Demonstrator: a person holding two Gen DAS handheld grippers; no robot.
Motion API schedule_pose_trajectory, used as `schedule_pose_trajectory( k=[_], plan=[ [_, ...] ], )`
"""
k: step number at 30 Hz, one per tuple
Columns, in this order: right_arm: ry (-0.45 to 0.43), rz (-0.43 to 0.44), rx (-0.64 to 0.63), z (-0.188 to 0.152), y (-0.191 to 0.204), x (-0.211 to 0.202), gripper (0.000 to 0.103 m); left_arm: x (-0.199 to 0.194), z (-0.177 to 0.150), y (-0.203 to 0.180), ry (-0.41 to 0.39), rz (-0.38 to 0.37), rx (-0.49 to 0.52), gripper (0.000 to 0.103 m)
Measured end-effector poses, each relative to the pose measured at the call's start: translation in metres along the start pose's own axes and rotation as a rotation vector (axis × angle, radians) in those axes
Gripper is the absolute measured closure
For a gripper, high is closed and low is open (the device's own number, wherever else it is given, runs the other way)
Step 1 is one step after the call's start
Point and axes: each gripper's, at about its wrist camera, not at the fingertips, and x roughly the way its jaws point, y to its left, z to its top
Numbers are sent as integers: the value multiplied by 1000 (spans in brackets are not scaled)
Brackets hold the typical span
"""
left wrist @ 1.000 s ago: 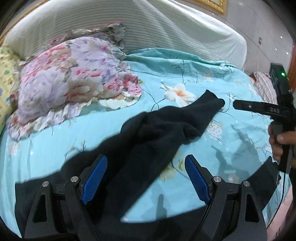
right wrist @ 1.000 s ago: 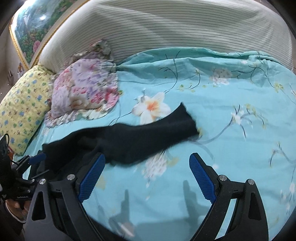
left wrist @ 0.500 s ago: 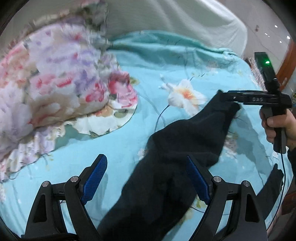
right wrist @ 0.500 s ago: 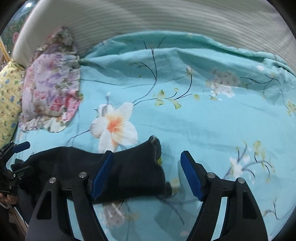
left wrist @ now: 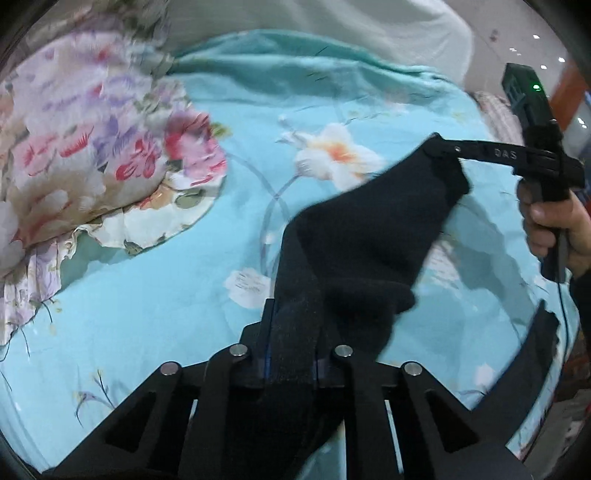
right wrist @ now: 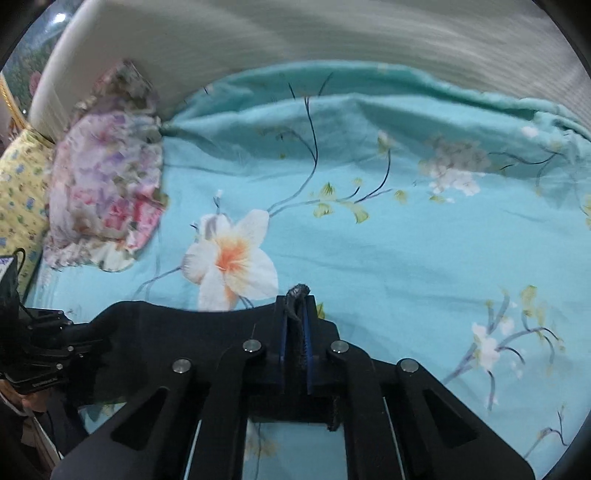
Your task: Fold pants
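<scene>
Both my grippers are clamped on the black pants [left wrist: 354, 236]: left gripper [left wrist: 291, 354] at 6 o'clock, right gripper [right wrist: 295, 332] pinching the cuff.

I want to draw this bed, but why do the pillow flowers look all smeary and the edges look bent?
Left wrist view: the floral pillow is smeared by motion blur, while the left gripper shut on the black pants looks sharp. Right wrist view: the pillow is blurred too; the fisheye lens bends the headboard and darkens the corners.
</scene>
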Motion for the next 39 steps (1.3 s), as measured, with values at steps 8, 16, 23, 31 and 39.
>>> schedule_pose_trajectory(
  k=[8, 16, 23, 31, 39],
  plan=[
    [-89, 64, 14, -31, -11, -72, 96, -63, -47, -46, -90, -80, 28, 94],
    [-126, 100, -1, -100, -25, -129, 97, -81, -103, -103, -102, -116, 83, 94],
    [-141, 129, 74, -168, -52, -157, 97, -80, -139, -130, -102, -144, 104, 94],
    [-172, 142, 138, -225, -62, -181, 101, -80, -169, -142, -109, -148, 122, 94],
    [-199, 122, 142, -256, -50, -199, 101, -88, -188, -145, -136, -167, 130, 94]
  ],
)
